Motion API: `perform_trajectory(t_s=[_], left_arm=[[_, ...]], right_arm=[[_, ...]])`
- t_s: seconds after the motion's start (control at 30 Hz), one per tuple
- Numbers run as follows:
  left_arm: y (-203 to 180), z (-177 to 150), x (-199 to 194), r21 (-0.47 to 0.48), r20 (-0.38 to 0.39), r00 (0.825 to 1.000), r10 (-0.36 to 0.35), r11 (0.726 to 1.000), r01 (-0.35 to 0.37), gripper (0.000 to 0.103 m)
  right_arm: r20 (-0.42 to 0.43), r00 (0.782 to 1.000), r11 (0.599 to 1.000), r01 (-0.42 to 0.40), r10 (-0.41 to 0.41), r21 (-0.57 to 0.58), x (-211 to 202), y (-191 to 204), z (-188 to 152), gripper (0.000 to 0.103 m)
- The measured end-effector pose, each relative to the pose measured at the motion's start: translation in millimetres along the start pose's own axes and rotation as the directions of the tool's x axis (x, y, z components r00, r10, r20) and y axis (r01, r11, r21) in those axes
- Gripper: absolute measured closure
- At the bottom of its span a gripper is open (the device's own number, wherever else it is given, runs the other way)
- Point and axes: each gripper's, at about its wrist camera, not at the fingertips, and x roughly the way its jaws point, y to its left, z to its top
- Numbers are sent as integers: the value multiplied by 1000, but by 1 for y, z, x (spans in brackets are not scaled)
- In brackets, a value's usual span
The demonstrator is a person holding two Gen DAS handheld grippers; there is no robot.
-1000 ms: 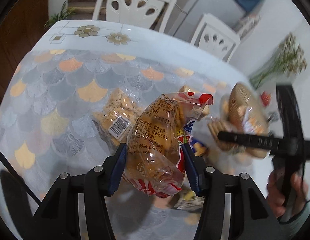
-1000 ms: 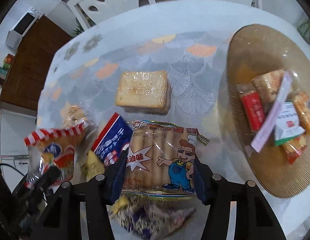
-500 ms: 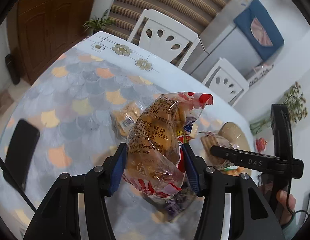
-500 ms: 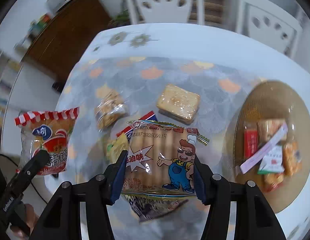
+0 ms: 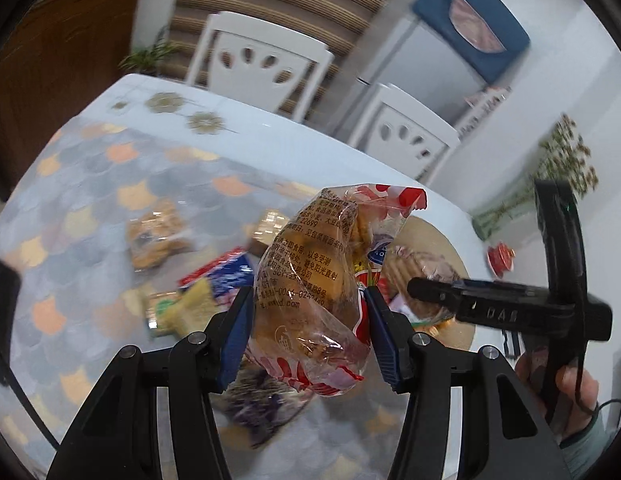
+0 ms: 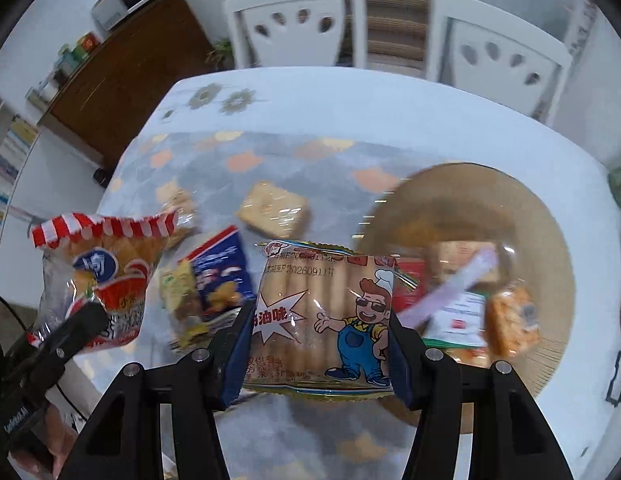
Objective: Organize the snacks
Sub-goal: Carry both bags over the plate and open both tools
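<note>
My left gripper (image 5: 310, 320) is shut on a clear bag of small biscuits with a red and white striped top (image 5: 314, 280), held up above the table. The same bag (image 6: 98, 276) shows at the left of the right wrist view. My right gripper (image 6: 316, 344) is shut on a flat pack of stick biscuits with a cartoon chef (image 6: 322, 312), lifted above the near edge of a brown glass plate (image 6: 550, 240). That plate (image 5: 442, 240) holds several small snack packs. The right gripper's body (image 5: 510, 312) crosses the right of the left wrist view.
On the scale-patterned tablecloth (image 6: 310, 160) lie a wrapped square cracker pack (image 6: 272, 210), a blue snack bag (image 6: 220, 276), a yellow-green pack (image 6: 178, 292) and a clear cookie pack (image 5: 158, 236). Two white chairs (image 6: 298, 24) stand behind the table. A dark flat object (image 5: 2, 300) lies at the table's left edge.
Both grippers have risen with their packs, so the table looks farther away. The plate now lies closer beneath the stick biscuit pack, and the view has swung toward it.
</note>
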Motion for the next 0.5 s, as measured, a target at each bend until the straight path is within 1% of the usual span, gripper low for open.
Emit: perform_trajectory(t_s=[0.17, 0.37, 0.5], left_arm=[[-26, 4, 25, 39, -45, 999, -26, 999, 28, 51], [-69, 28, 56, 114, -72, 997, -39, 992, 47, 51], [-96, 44, 74, 155, -91, 995, -46, 986, 60, 51]], right_arm=[[48, 999, 994, 18, -23, 104, -24, -50, -8, 47], [84, 995, 971, 38, -59, 235, -46, -110, -11, 47], [113, 989, 957, 56, -92, 286, -55, -138, -6, 47]])
